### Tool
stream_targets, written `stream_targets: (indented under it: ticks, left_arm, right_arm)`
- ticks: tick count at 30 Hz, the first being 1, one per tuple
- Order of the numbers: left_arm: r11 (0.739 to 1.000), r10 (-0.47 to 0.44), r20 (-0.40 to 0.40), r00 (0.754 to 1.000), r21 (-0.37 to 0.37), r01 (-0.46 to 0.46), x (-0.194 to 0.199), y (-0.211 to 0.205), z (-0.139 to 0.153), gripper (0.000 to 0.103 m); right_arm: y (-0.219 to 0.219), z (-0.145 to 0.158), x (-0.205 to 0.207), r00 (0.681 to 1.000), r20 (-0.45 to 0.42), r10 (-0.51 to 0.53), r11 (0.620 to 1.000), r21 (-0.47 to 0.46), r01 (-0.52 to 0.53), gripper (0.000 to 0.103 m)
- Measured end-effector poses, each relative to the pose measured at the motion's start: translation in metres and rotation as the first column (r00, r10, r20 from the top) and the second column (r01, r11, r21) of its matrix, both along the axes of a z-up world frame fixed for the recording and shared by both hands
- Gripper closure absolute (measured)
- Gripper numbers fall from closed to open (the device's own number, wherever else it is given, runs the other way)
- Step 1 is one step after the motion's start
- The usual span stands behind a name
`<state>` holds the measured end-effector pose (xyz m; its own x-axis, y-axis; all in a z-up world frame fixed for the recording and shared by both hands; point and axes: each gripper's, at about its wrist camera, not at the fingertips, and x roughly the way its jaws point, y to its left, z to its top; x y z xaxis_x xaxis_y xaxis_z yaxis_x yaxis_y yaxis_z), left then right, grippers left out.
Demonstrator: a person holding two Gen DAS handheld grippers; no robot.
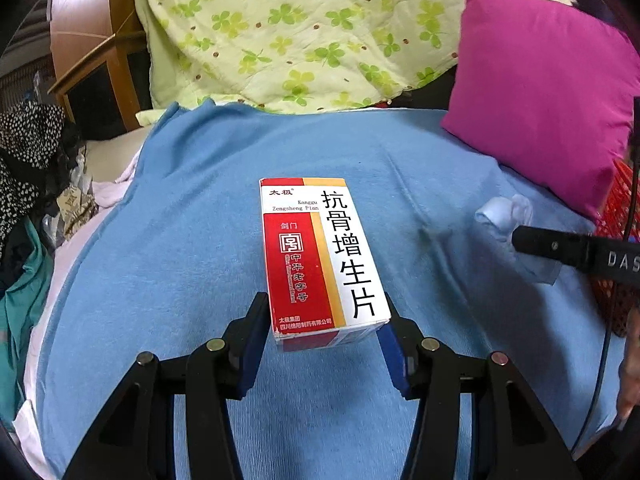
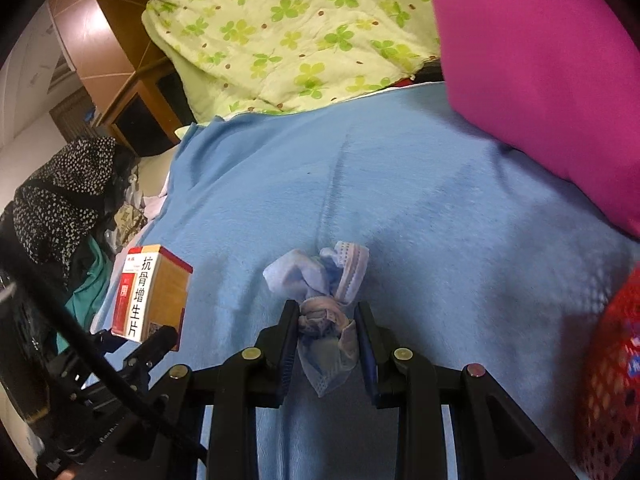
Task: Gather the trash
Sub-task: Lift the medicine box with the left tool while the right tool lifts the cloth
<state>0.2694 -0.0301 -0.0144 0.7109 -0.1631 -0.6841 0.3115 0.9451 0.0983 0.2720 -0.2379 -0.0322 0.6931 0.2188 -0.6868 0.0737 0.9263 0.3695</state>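
Note:
My left gripper is shut on a red, white and gold medicine box, held by its near end above the blue blanket. The same medicine box shows at the left of the right wrist view, with the left gripper's fingers below it. My right gripper is shut on a crumpled pale blue face mask, its folds bulging out ahead of the pads. In the left wrist view that face mask shows at the right, at the tip of the right gripper's black finger.
A magenta pillow lies at the right, a green clover-print quilt at the back. A red mesh basket sits at the right edge. Dark dotted clothing and other clutter pile up at the left beside a wooden cabinet.

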Motion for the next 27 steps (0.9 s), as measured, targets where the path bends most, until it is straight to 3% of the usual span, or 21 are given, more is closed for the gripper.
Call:
stream_targets:
  ticks: [17, 27]
  left_arm:
    - [0.999, -0.045, 0.007, 0.999, -0.026, 0.045, -0.058, 0.008, 0.000, 0.049]
    - [0.999, -0.038, -0.015, 0.999, -0.014, 0.037, -0.079, 0.011, -0.005, 0.049]
  right_arm:
    - [0.024, 0.014, -0.088, 0.996, 0.077, 0.050, 0.999, -0.002, -0.050, 0.073]
    - [0.025, 0.014, -0.112, 0.993, 0.101, 0.065, 0.998, 0.019, -0.068, 0.073]
